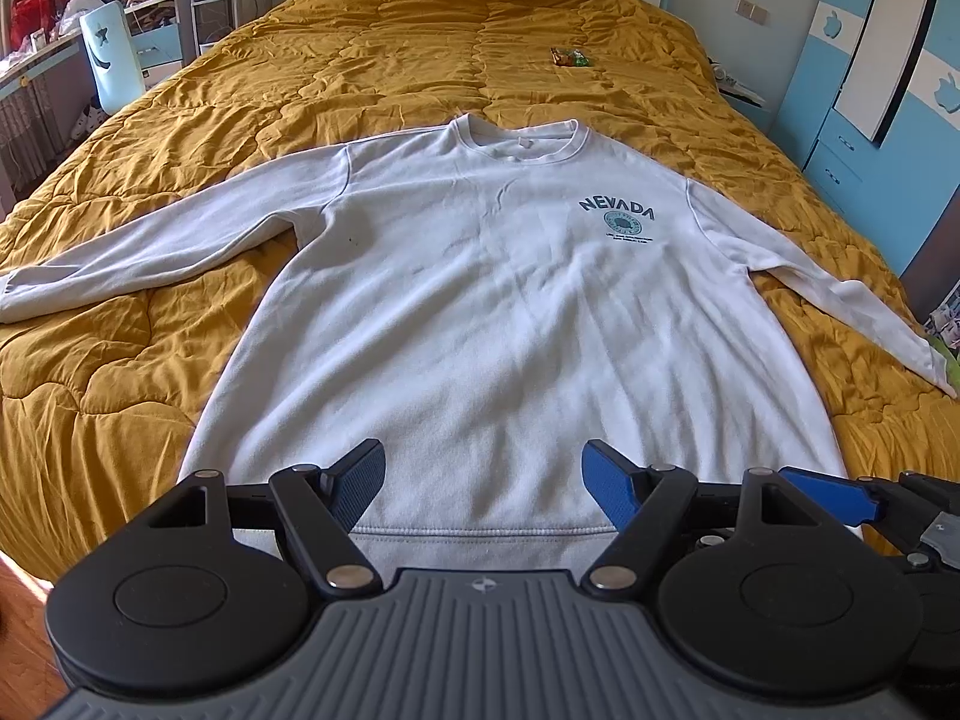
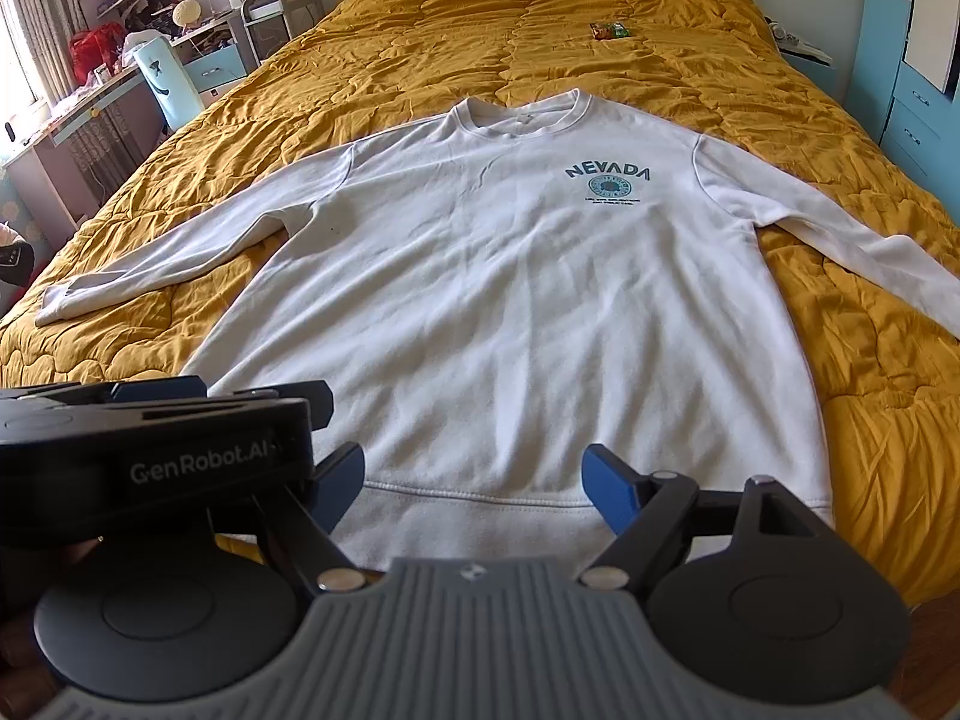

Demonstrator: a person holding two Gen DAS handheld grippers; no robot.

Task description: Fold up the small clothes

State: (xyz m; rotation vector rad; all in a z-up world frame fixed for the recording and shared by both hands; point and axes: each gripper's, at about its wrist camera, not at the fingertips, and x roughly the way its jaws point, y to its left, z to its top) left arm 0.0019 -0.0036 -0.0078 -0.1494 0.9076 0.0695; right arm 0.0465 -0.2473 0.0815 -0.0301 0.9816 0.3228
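A bedroom with blue-and-white cupboards (image 1: 864, 90) and a cluttered desk (image 2: 90, 108) surrounds a wide bed under a mustard quilt (image 1: 420, 42), and a small green packet (image 1: 570, 56) lies far up the quilt, well apart from anything else. The sweatshirt (image 1: 480, 300) is spread flat on the quilt, front up with the NEVADA print (image 1: 618, 219) showing, collar toward the headboard, hem (image 2: 480, 504) at the near edge of the bed, both sleeves stretched out to the sides. No fold is visible: body, sleeves and hem all lie in a single layer, so by the look of it the folding has not begun and every fold is left to do; the laying-out appears complete. The left gripper (image 1: 483, 480) hangs just over the hem with its blue fingers wide apart and nothing between them; whether the tips brush the cloth cannot be told. The right gripper (image 2: 474, 492), close beside it, is likewise spread wide and empty above the hem. A sleeve or a hem corner seems the likely first grasp.
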